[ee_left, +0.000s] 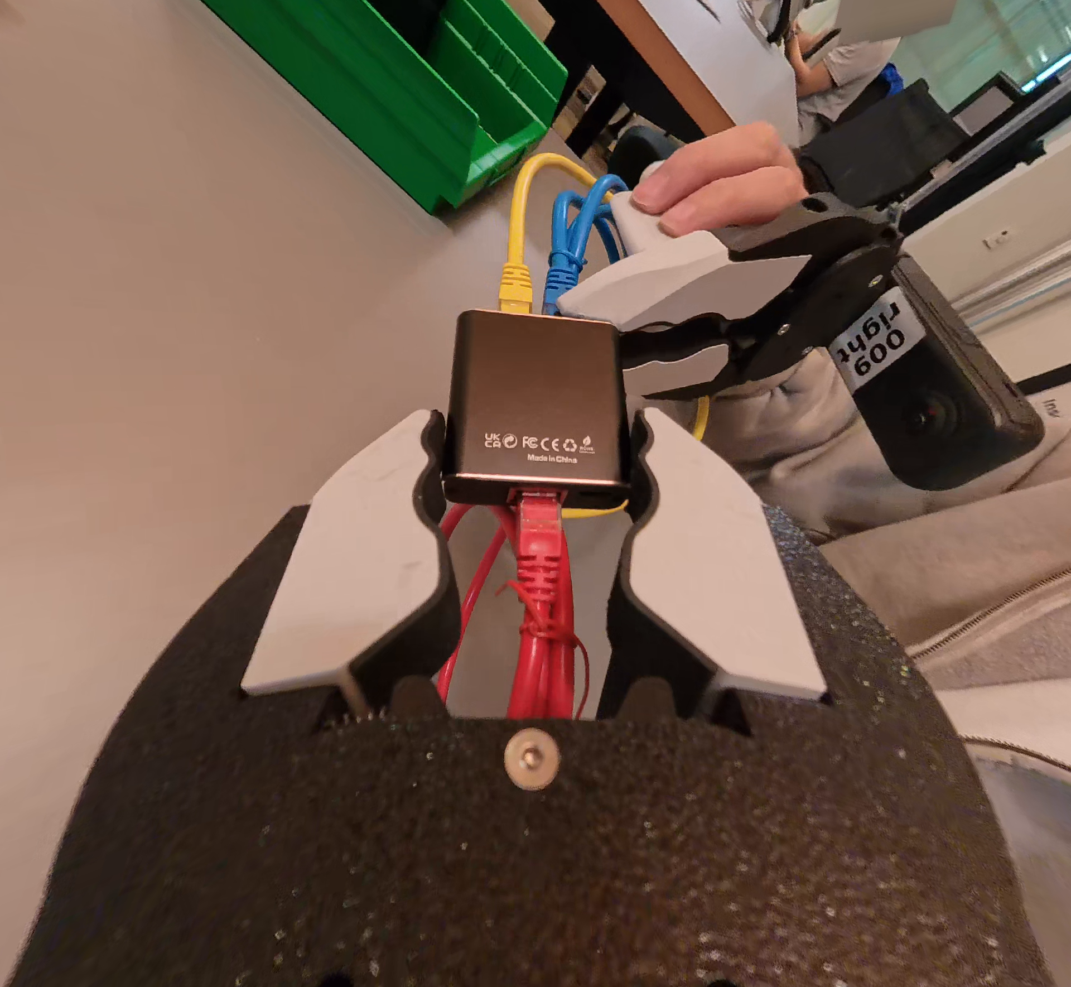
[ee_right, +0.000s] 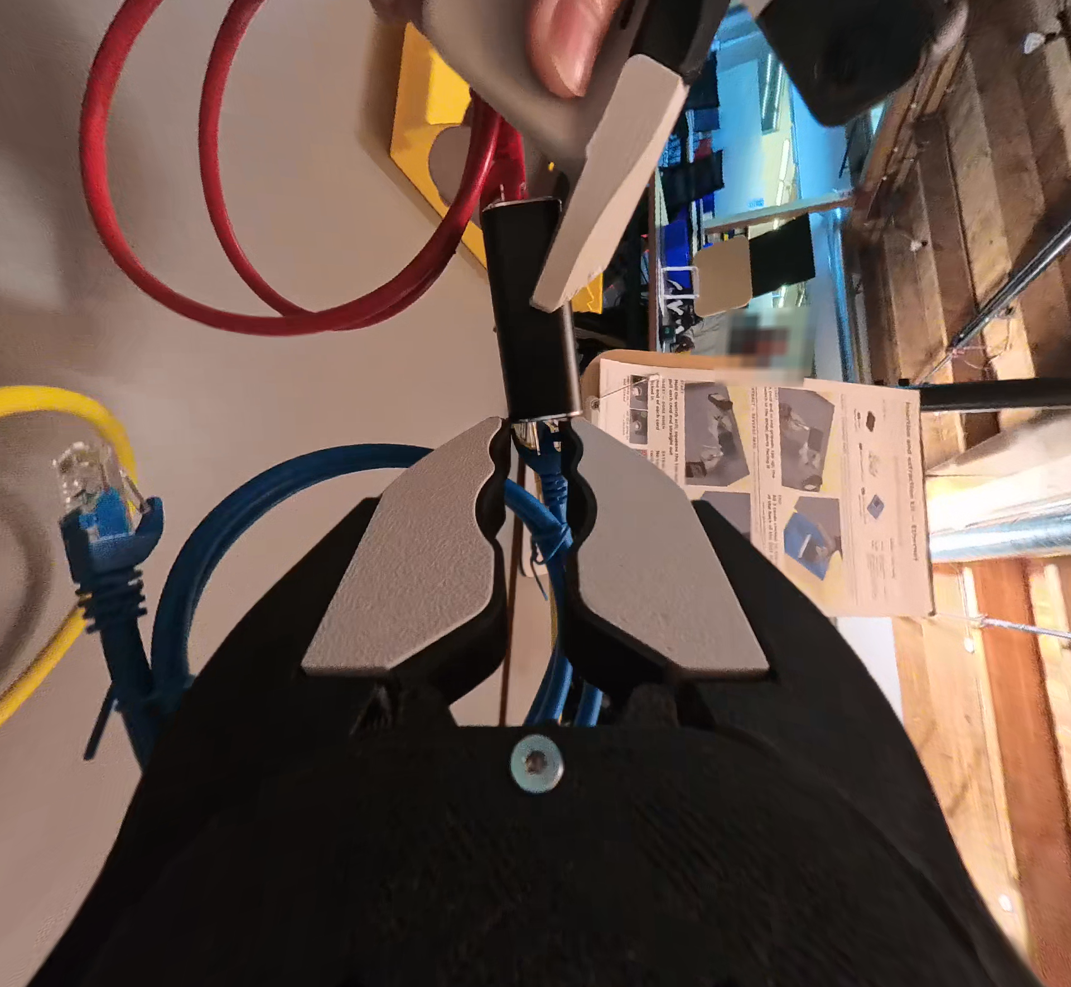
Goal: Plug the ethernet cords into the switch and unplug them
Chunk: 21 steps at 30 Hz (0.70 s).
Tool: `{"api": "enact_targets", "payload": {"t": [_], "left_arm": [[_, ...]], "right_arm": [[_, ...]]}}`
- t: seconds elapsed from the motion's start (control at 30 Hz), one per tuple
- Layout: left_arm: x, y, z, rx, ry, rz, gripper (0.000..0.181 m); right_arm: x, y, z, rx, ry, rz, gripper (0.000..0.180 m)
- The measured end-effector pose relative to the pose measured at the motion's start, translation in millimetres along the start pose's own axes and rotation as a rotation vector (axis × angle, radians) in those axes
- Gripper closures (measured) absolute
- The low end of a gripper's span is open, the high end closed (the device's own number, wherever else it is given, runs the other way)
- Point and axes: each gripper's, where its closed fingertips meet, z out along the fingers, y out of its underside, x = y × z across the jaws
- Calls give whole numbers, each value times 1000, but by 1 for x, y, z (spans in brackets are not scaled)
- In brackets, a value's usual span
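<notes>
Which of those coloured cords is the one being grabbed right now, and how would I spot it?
Find the small black switch clamped in the left gripper. Two cords leave its far edge; the right gripper is shut on the blue cord. Its neighbour there is yellow, and the red cord plugs into the near edge.

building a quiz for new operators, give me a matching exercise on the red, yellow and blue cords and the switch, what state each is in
1. red cord
2. yellow cord
3. blue cord
4. switch

a. clamped in the left gripper
b. plug between the right gripper fingertips
c. plugged into the switch's near end
d. plugged in beside the blue plug

Pairs: 1-c, 2-d, 3-b, 4-a
</notes>
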Motion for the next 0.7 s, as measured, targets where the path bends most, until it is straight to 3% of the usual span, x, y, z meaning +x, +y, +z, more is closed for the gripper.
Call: {"api": "enact_targets", "payload": {"t": [0.7], "left_arm": [[-2,-13,-12,-46,43,-61,120]], "right_arm": [[16,0,7,-103,16,-71,162]]}}
